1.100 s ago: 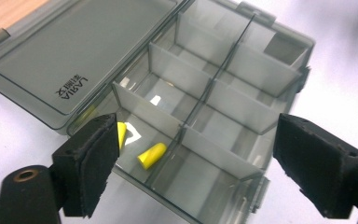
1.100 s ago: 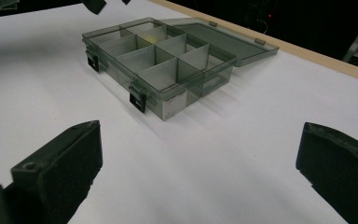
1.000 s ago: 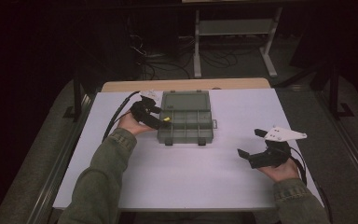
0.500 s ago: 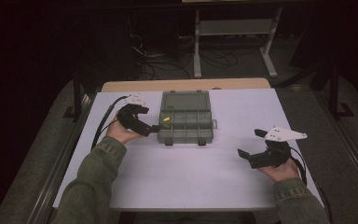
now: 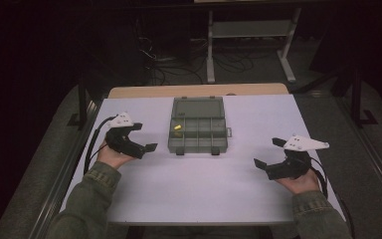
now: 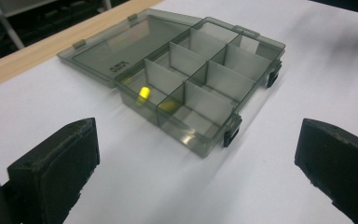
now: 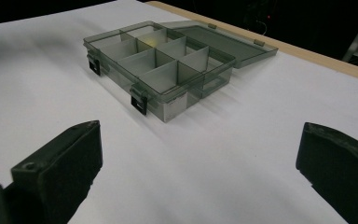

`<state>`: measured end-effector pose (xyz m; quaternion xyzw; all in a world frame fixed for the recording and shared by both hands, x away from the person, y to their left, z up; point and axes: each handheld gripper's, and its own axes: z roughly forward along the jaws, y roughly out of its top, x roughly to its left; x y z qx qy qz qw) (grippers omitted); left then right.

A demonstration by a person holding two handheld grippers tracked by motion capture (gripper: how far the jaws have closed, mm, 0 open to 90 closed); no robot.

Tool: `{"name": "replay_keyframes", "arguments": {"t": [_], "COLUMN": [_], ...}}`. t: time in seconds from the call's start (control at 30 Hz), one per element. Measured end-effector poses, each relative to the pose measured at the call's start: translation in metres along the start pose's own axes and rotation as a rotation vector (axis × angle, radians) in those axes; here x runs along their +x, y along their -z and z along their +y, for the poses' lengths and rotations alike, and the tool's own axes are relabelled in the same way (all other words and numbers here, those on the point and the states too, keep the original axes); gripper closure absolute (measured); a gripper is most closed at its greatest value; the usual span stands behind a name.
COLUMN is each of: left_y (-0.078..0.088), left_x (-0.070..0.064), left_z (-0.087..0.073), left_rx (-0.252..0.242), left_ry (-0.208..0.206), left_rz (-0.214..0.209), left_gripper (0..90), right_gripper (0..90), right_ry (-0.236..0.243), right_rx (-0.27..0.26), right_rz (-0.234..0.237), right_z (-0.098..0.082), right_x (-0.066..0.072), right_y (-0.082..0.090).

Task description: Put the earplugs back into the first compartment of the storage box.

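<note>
At centre frame the open compartment box (image 5: 198, 124) holds a yellow piece (image 5: 177, 128); left gripper (image 5: 146, 139) and right gripper (image 5: 267, 153) flank it, fingers spread wide, empty.

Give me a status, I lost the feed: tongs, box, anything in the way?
Left tongs open, empty. Right tongs open, empty. Compartment box lid open, yellow piece inside. Table between them unobstructed.

One compartment box (image 5: 198, 125), one yellow piece (image 5: 177, 128), two grippers.
</note>
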<state>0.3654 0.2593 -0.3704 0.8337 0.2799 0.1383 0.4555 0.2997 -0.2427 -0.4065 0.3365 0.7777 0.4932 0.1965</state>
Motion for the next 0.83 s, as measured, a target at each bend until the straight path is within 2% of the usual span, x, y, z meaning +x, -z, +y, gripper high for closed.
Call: {"name": "replay_keyframes", "arguments": {"t": [0.23, 0.37, 0.5, 0.67, 0.83], "left_y": [0.016, 0.032, 0.048, 0.063, 0.067], "left_x": [-0.004, -0.007, -0.010, -0.012, -0.010], "left_z": [-0.015, -0.022, -0.035, -0.046, -0.053], "left_rx": [-0.018, -0.065, -0.114, -0.158, -0.164], "left_ry": [0.010, 0.010, 0.007, 0.027, 0.050], "left_rz": [0.038, 0.063, 0.113, 0.132, 0.135], "left_gripper": [0.0, 0.0, 0.0, 0.0, 0.0], "right_gripper": [0.0, 0.0, 0.0, 0.0, 0.0], "right_ry": [-0.014, -0.025, -0.034, -0.039, -0.038], "right_rx": [-0.005, -0.017, -0.027, -0.033, -0.035], "right_rz": [0.000, 0.001, 0.001, 0.001, 0.005], "right_z": [-0.001, -0.002, -0.003, -0.002, -0.003], "right_x": [0.000, 0.000, -0.001, 0.001, 0.002], "right_y": [0.002, 0.005, 0.006, 0.008, 0.009]}}
